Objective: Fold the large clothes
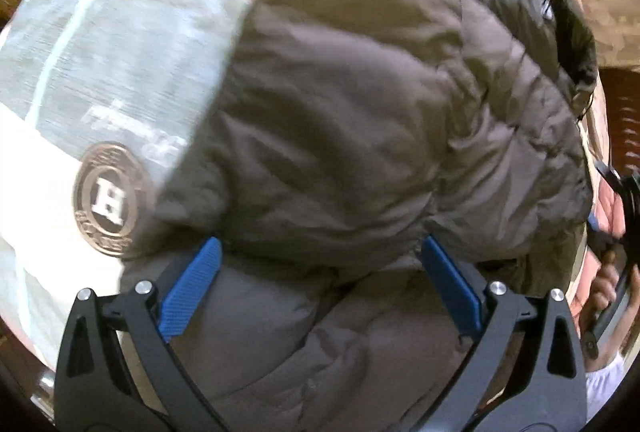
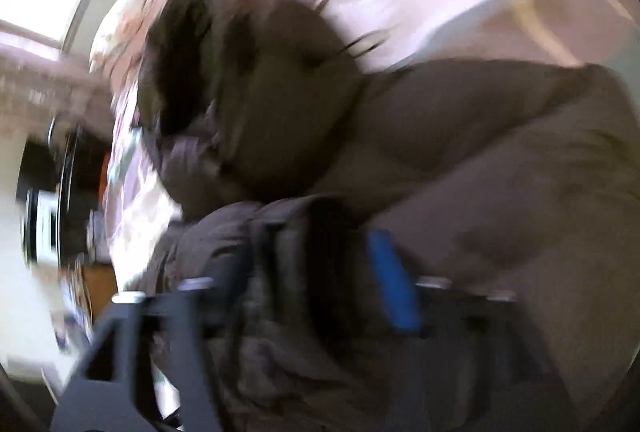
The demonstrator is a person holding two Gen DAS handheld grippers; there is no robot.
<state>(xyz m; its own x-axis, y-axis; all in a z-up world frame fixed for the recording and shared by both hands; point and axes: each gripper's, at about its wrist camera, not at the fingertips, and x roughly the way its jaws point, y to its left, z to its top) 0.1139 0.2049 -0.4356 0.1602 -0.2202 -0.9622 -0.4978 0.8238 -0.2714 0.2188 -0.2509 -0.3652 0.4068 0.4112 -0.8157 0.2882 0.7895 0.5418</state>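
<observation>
- Left wrist view looks steeply down, close over the puffer jacket [image 1: 360, 119], bedspread [image 1: 100, 71] at nine o'clock.
- Right wrist view, blurred, sits close against the same jacket [image 2: 460, 159], its hood [image 2: 192, 63] at eleven o'clock.

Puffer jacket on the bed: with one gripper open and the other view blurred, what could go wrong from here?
The left gripper is open over the puffer jacket, so the puffy fold may spring back. The right gripper view is motion-blurred; fabric bunched around its fingers could snag.
</observation>
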